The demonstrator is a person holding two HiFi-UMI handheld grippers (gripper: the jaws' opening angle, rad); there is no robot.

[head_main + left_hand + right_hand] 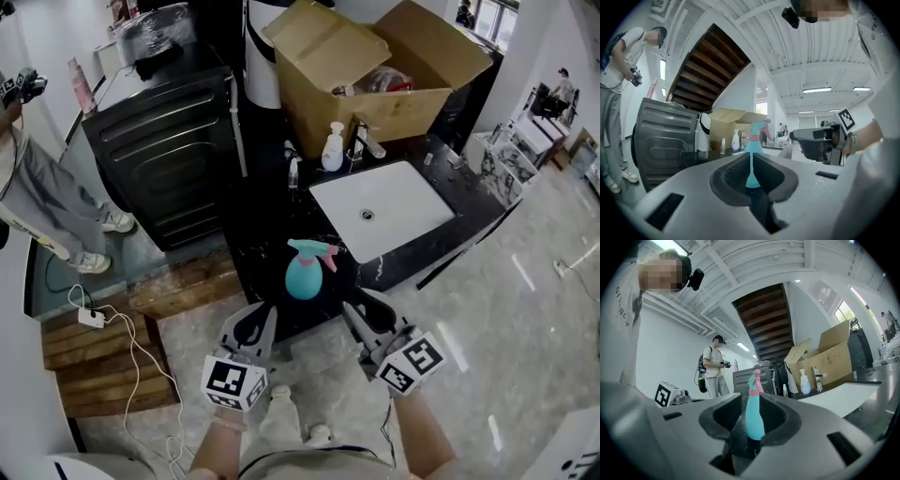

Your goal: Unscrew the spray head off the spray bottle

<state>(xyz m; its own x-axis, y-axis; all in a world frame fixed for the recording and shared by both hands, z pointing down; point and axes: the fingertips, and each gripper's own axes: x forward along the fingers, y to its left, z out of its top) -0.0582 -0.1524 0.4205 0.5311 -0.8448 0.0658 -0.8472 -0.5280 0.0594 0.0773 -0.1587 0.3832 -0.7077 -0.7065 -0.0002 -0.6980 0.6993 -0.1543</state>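
Teal, the spray bottle (304, 278) stands upright on the dark counter (255, 230) just in front of the sink (412, 187), spray head (312, 249) in place: I judge this the approach step. Farther out from the sink, the left gripper (263, 312) is clenched on nothing and the right gripper (353, 311) parted, empty, both short of the bottle. Next, one must steady the body while the other turns the head.

No text, label, brand or number can be read anywhere in these views
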